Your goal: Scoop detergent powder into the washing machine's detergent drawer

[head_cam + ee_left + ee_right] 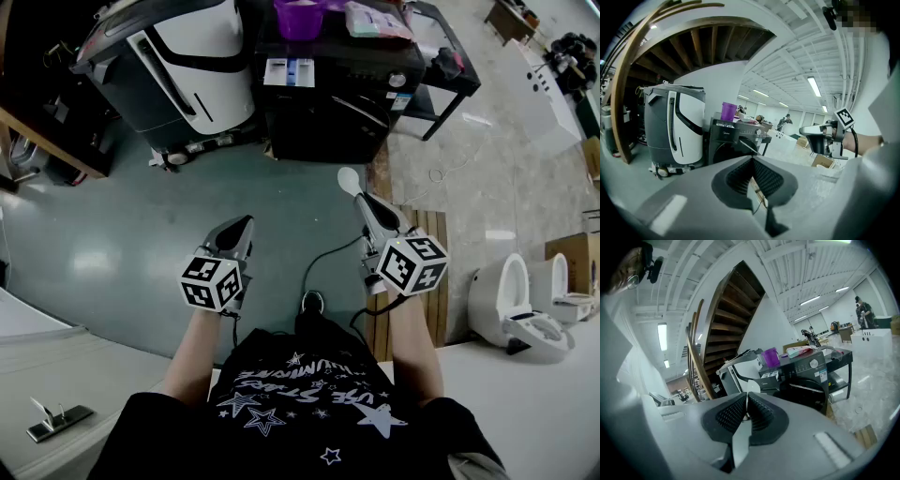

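Note:
The black washing machine [337, 103] stands ahead on the floor, its white detergent drawer [289, 72] pulled out at the top left. On its lid sit a purple cup [300, 17] and a pink packet [375, 19]. My right gripper [364, 199] is shut on the handle of a white spoon [349, 178], whose bowl points at the machine. In the right gripper view the spoon [740, 441] runs between the closed pads, with the drawer [769, 376] beyond. My left gripper [246, 223] is held level with it, shut and empty [752, 159]. Both are well short of the machine [726, 147].
A large grey-and-white appliance [178, 66] stands left of the washer. A black side table [450, 66] is at its right. Two white toilets [511, 300] sit at the right, past a wooden floor strip [412, 281]. White counters flank me.

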`<control>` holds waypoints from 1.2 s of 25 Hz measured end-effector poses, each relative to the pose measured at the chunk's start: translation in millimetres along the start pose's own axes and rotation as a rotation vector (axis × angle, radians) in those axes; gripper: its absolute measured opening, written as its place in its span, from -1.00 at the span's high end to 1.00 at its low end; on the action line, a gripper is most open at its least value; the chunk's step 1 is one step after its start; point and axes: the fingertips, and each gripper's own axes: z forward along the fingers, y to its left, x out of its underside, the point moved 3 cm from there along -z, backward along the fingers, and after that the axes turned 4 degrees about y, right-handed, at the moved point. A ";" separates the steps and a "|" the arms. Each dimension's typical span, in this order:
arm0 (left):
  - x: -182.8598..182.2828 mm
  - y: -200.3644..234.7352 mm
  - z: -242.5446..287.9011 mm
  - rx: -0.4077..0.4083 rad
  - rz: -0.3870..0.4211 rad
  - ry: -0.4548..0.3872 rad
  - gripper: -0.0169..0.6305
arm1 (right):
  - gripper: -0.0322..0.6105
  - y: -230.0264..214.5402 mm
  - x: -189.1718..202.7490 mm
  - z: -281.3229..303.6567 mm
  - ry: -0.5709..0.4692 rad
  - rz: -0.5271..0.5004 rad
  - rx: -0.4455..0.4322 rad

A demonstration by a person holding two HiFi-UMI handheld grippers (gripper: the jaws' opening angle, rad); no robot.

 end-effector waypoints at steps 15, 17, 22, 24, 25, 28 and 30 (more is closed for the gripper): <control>6.5 1.1 22.4 -0.016 -0.010 0.044 0.95 | 0.79 -20.5 12.0 -0.3 0.023 0.025 0.026; 0.1 -4.8 32.2 -0.011 0.011 0.042 0.95 | 0.79 -28.9 8.5 -1.7 0.018 0.020 0.019; -32.3 -9.9 47.5 -0.041 0.068 -0.010 0.95 | 0.79 -37.1 -12.6 5.1 -0.004 -0.047 -0.035; -42.4 -11.1 51.2 -0.046 0.076 -0.024 0.95 | 0.79 -38.8 -21.4 11.2 -0.013 -0.064 -0.049; -45.4 -11.4 52.7 -0.043 0.082 -0.025 0.95 | 0.79 -39.1 -24.6 14.7 -0.017 -0.066 -0.054; -47.8 -4.1 58.3 -0.040 0.104 -0.010 0.94 | 0.79 -39.6 -28.8 29.7 -0.014 -0.060 -0.069; -47.2 8.6 65.8 -0.050 0.093 -0.001 0.95 | 0.79 -43.1 -29.6 42.5 -0.002 -0.055 -0.071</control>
